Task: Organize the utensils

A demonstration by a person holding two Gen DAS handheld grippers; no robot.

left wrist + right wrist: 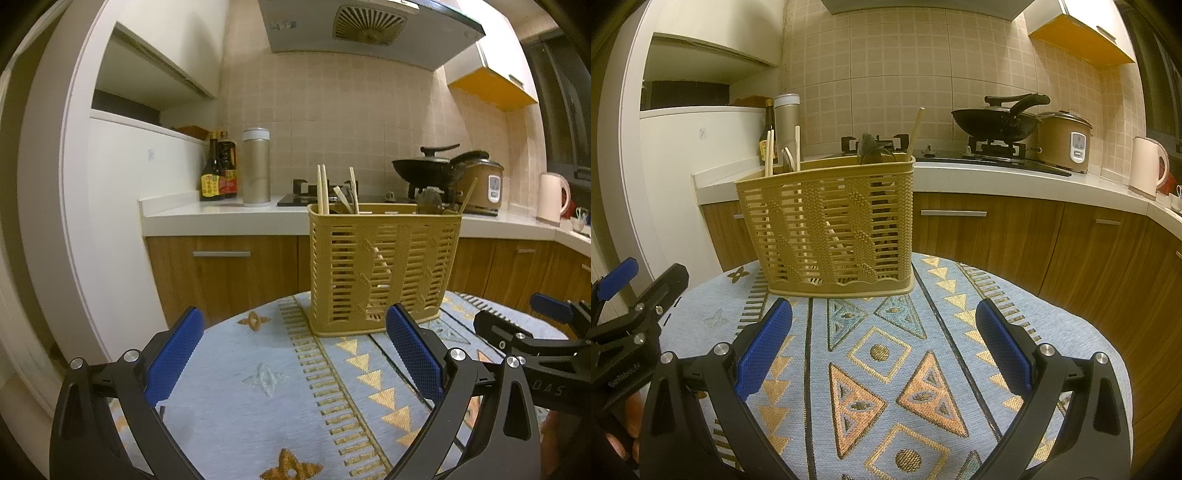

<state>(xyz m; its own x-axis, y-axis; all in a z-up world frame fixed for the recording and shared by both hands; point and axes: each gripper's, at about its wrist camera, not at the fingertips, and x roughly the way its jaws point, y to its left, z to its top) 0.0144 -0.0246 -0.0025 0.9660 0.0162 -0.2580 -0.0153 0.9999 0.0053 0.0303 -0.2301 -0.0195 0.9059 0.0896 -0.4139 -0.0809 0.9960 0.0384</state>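
Utensil caddy loaded at the far side of the table, both grippers empty.

The round table (1052, 317), under a patterned blue cloth, carries only the tan slotted utensil caddy (827, 225) near its far edge, long axis running left-right. It stands straight ahead of both grippers, closer to the right gripper (884, 343); the left gripper (295, 350) sits beside it, a little further back. Both have fingers spread wide, holding nothing. Chopsticks (322, 188) and a dark ladle (868, 146) stand upright inside. Bare cloth lies open between.

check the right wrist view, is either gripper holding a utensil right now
No, the right gripper is open and empty above the tablecloth, and the utensils stand in the basket.
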